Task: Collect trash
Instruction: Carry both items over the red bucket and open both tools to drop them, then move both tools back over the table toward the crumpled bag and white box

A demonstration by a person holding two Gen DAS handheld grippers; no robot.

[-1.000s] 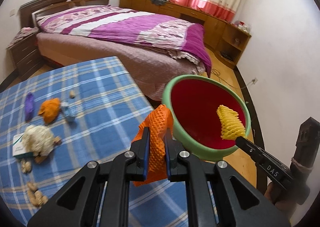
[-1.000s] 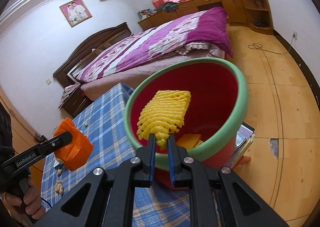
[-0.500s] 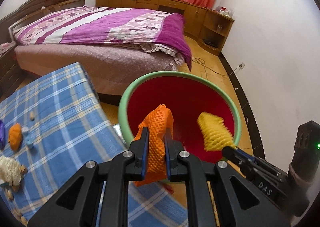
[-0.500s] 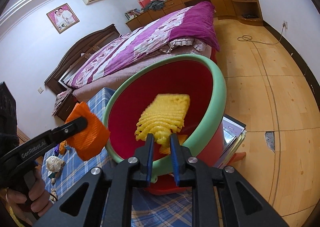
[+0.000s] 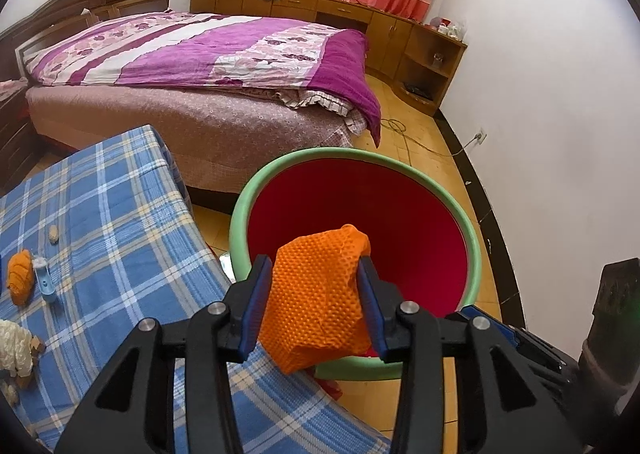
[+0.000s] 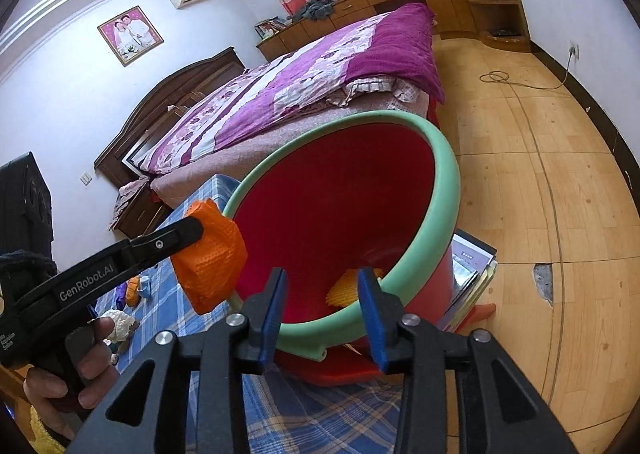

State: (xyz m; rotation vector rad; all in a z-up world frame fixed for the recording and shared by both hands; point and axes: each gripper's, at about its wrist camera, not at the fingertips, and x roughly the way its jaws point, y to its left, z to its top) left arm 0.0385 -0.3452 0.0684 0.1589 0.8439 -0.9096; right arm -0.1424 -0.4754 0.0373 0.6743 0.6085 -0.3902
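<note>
A red bin with a green rim (image 5: 472, 242) stands beside the blue checked table. My left gripper (image 5: 316, 290) has its jaws spread, and the orange foam net (image 5: 316, 306) still sits loosely between them at the bin's near rim; the net also shows in the right wrist view (image 6: 210, 254). My right gripper (image 6: 322, 308) is open and empty at the bin's near rim (image 6: 448, 189). The yellow foam net (image 6: 346, 288) lies on the bin's floor.
More trash lies on the checked table (image 5: 120, 238): an orange peel (image 5: 20, 274), a small blue item (image 5: 46, 284), a white crumpled wad (image 5: 14, 346). A bed (image 5: 224, 65) stands behind. Books (image 6: 472, 266) lie on the wood floor by the bin.
My right gripper opened and the yellow net fell into the bin. My left gripper moved over the bin's rim and spread its jaws; the orange net stays between them.
</note>
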